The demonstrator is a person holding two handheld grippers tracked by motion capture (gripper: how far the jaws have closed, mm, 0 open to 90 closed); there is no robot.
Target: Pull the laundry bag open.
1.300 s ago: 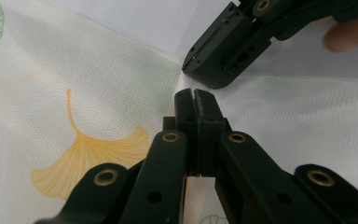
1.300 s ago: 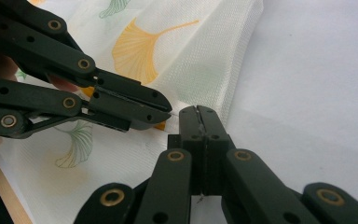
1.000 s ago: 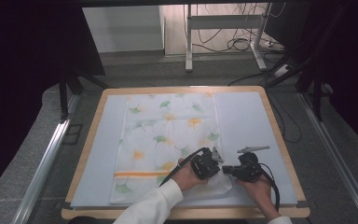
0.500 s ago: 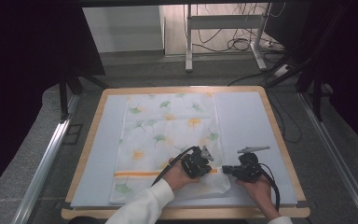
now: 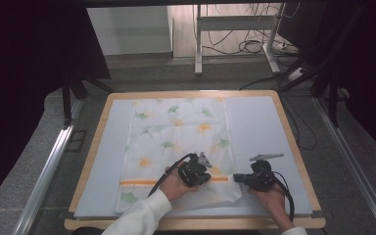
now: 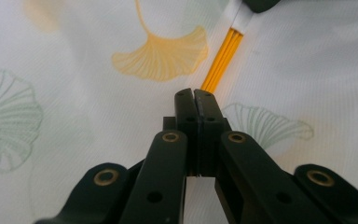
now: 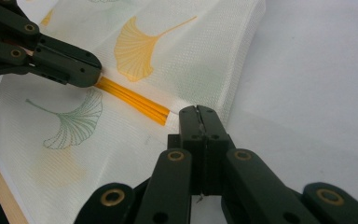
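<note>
A white cloth point(image 5: 176, 132) printed with ginkgo leaves lies flat on a pale blue mat point(image 5: 259, 127). An orange stripe point(image 5: 137, 182) crosses the cloth near its front edge. My left gripper point(image 5: 208, 176) rests on the cloth with its jaws shut. In the left gripper view its tips point(image 6: 196, 93) sit right at the orange stripe point(image 6: 221, 60). My right gripper point(image 5: 237, 178) is shut too. Its tips point(image 7: 198, 112) lie at the cloth's right edge, just past the end of the stripe point(image 7: 130, 100). The left gripper point(image 7: 91, 74) touches the stripe a short way off. Whether either pinches fabric is unclear.
The mat covers a wooden table with a raised rim point(image 5: 90, 161). Bare mat lies right of the cloth. A metal stand and loose cables point(image 5: 245, 46) are on the floor behind the table. Metal rails point(image 5: 49, 171) run along both sides.
My left gripper has slid left along the orange stripe, away from the right gripper. The right gripper has stayed where it was.
</note>
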